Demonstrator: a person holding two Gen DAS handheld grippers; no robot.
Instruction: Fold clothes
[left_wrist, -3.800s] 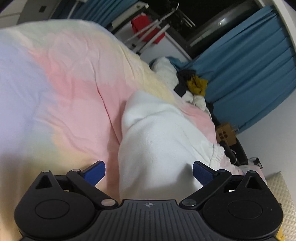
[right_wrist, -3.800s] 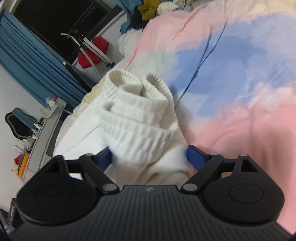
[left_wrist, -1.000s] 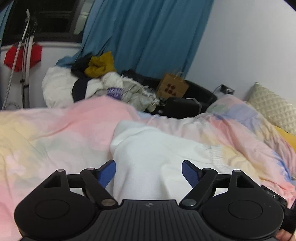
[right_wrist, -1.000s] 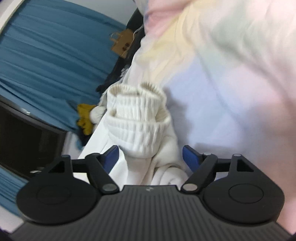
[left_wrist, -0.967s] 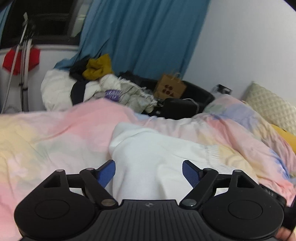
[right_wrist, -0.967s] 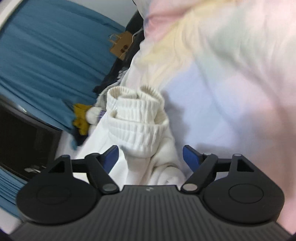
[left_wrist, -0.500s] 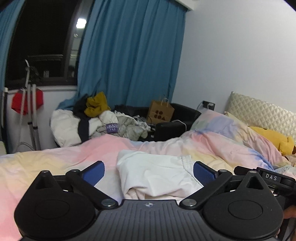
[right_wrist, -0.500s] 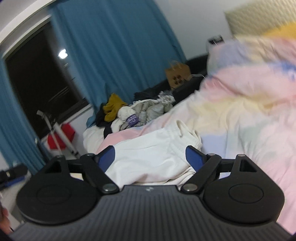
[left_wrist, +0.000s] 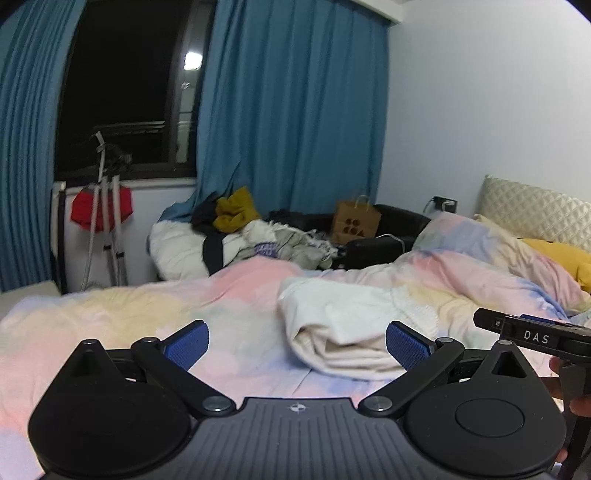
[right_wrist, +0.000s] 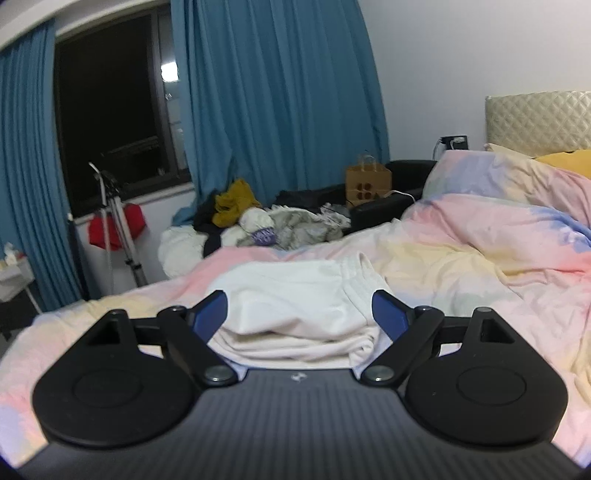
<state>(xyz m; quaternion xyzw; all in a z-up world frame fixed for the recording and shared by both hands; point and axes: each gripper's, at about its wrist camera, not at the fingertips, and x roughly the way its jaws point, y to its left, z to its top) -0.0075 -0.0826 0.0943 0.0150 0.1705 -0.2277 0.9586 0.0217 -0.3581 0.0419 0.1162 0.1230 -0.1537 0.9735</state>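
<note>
One white garment (left_wrist: 343, 325) lies folded in a thick bundle on the pastel duvet (left_wrist: 155, 314), about in the middle of the bed, its ribbed hem turned toward the headboard side. Nothing else rests on it.

The left gripper (left_wrist: 297, 341) hangs above the duvet with its jaws spread wide and nothing between them; the bundle sits ahead and to its right, apart from both blue pads (left_wrist: 186, 341). The right gripper (right_wrist: 299, 308) is also spread wide and holds nothing; in its own view the bundle shows between its two fingers, but whether the pads touch the cloth cannot be told. From the left wrist view, part of the right gripper's black body (left_wrist: 535, 336), marked DAS, pokes in at the right edge, just beside the left one.

To the left of the bundle the duvet runs flat and bare to the near corner of the bed. To the right it bunches up into rumpled folds toward one quilted headboard (right_wrist: 535, 118) and a yellow pillow (left_wrist: 561, 254).

Beyond the far edge of the bed lies one heap of loose clothes (left_wrist: 240, 236), white, black, mustard and grey. Near it stand one brown paper bag (left_wrist: 354, 221), a black case (left_wrist: 391, 232), and a white tripod stand with a red cloth (left_wrist: 101, 210). Two blue curtains (left_wrist: 291, 110) flank one dark window (left_wrist: 125, 92).
</note>
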